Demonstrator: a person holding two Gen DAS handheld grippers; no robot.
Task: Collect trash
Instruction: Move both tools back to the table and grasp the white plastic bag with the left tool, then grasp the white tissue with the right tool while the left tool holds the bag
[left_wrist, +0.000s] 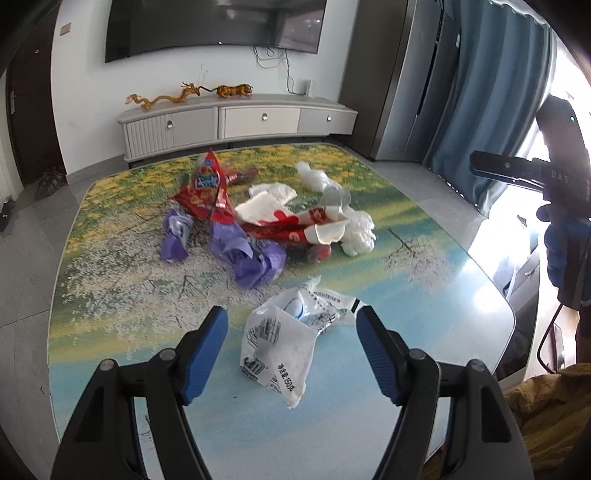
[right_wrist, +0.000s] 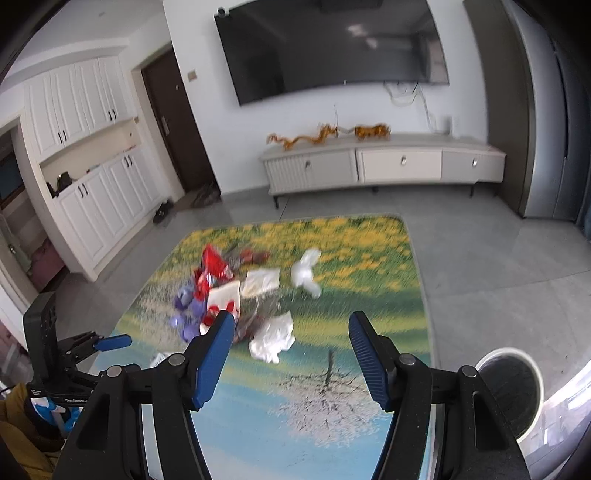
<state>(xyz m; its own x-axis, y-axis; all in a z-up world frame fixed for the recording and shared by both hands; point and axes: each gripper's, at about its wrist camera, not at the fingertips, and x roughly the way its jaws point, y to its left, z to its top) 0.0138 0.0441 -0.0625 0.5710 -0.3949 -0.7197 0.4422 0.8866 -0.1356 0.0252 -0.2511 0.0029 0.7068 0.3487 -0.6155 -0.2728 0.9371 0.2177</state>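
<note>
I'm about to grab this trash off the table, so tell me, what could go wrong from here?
The white printed wrapper between the open left gripper fingers is thin and crumpled, so it may slip or tear. The bin sits on the floor past the table edge; light pieces could miss it. The tangled red and purple wrappers may drag neighbours along.

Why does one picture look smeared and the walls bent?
Right wrist view: the trash pile is motion-blurred, while the right gripper stays sharp. Left wrist view: sharp, but the window glares white. Both: the fisheye lens bends the TV.
</note>
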